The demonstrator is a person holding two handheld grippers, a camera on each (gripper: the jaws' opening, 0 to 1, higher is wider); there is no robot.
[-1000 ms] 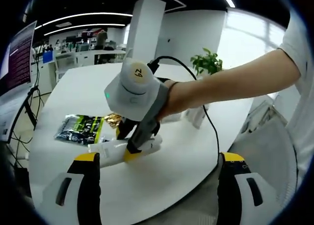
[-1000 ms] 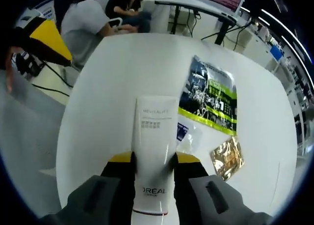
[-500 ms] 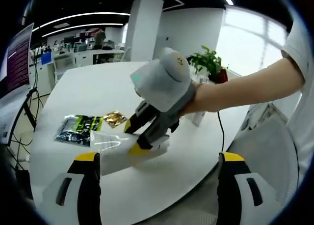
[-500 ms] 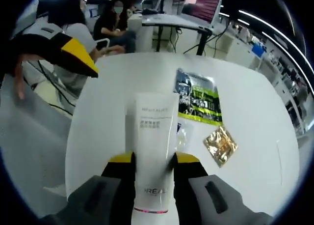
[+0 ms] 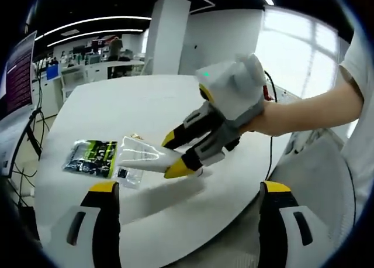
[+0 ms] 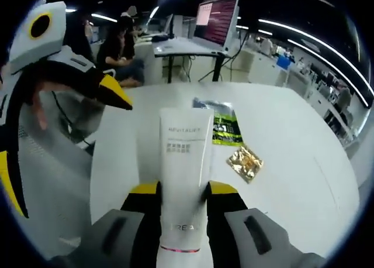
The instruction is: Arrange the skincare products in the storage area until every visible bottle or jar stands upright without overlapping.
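Right gripper (image 6: 180,192) clamps the white tube (image 6: 184,162) near its cap end, crimped end pointing away, lifted off the white table (image 6: 292,157), probably to stand it cap-down; left gripper (image 5: 186,189) hangs wide open, holding nothing, likely free to steady; farther off, green packet (image 6: 225,129) and gold sachet (image 6: 244,162) lie flat on the table.

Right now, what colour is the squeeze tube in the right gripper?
White plastic squeeze tube with grey lettering; clearest in the right gripper view.
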